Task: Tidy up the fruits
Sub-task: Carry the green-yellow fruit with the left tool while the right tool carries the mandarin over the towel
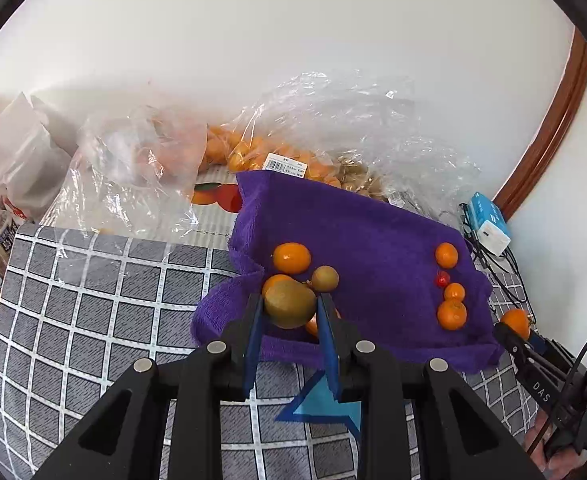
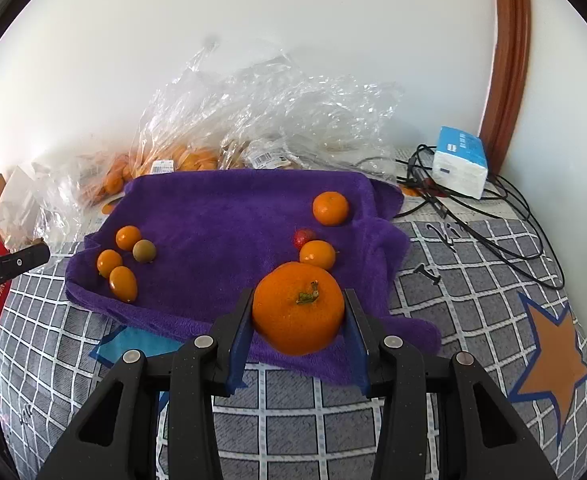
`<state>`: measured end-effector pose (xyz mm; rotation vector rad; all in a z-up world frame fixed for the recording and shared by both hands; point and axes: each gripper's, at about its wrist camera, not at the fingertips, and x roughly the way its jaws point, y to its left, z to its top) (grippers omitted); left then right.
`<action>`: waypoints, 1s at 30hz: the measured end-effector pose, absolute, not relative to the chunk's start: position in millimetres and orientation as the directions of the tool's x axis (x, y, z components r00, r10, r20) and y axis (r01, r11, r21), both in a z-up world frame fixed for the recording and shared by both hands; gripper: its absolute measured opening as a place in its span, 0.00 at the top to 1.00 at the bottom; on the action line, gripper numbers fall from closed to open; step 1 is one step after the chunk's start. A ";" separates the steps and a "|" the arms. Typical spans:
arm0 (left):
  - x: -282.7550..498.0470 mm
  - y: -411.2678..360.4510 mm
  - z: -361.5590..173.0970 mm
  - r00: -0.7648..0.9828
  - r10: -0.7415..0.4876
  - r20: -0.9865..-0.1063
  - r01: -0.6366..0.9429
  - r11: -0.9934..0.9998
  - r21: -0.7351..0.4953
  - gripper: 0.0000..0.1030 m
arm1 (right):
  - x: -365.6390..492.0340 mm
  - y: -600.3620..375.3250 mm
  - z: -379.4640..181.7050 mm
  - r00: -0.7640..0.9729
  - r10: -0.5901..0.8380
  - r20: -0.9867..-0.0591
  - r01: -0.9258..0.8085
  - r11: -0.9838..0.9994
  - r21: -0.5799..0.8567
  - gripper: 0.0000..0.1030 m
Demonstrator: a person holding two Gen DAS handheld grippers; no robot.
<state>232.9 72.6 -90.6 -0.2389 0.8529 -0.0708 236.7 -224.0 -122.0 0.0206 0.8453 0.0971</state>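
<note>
- Fruits lie in two groups on the purple towel (image 2: 229, 216), which is spread over a grey checked cloth (image 2: 473, 264) covering the surface
- Left gripper (image 1: 289, 312): fingers closed narrow on a kiwi (image 1: 289, 308), held above the towel's left edge beside the left group
- Right gripper (image 2: 297, 316): fingers set against both sides of a large orange (image 2: 297, 312), held over the towel's near edge beside the right group
- Left group on the towel, seen from the right wrist: three small oranges (image 2: 128, 237) (image 2: 109, 262) (image 2: 123, 283) and one small kiwi (image 2: 144, 251), close together
- Right group on the towel: a mandarin (image 2: 330, 208) towards the towel's far right corner, a second small orange (image 2: 317, 255) nearer, and a small red fruit (image 2: 304, 237) just beside it
- Beyond the towel's far edge, clear plastic bags (image 2: 253, 120) contain more orange fruit; how many cannot be told
- Off the towel's right corner: a blue and white tissue pack (image 2: 459, 162) and black cables (image 2: 505, 208)
- Judgement on progress: partly done. Some fruit is out on the towel, but kinds are mixed in both groups, so no sorting by type is evident yet
- Judgement on remainder: both held fruits need placing, and the bagged fruit appears unprocessed
</note>
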 end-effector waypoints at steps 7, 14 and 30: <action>254.2 64.2 -105.7 0.631 -0.158 -0.759 -0.039 0.971 -0.235 0.75 | 260.2 -215.3 -145.0 0.621 0.106 -0.777 -0.093 0.994 0.061 0.59; 271.9 54.6 -123.0 0.606 -0.146 -0.782 -0.041 0.976 -0.214 0.75 | 275.4 -204.7 -160.4 0.596 0.118 -0.794 -0.126 0.991 0.053 0.59; 282.0 50.0 -142.5 0.592 -0.144 -0.793 -0.028 0.980 -0.199 0.75 | 276.4 -188.6 -171.3 0.623 0.061 -0.780 -0.171 0.983 -0.060 0.58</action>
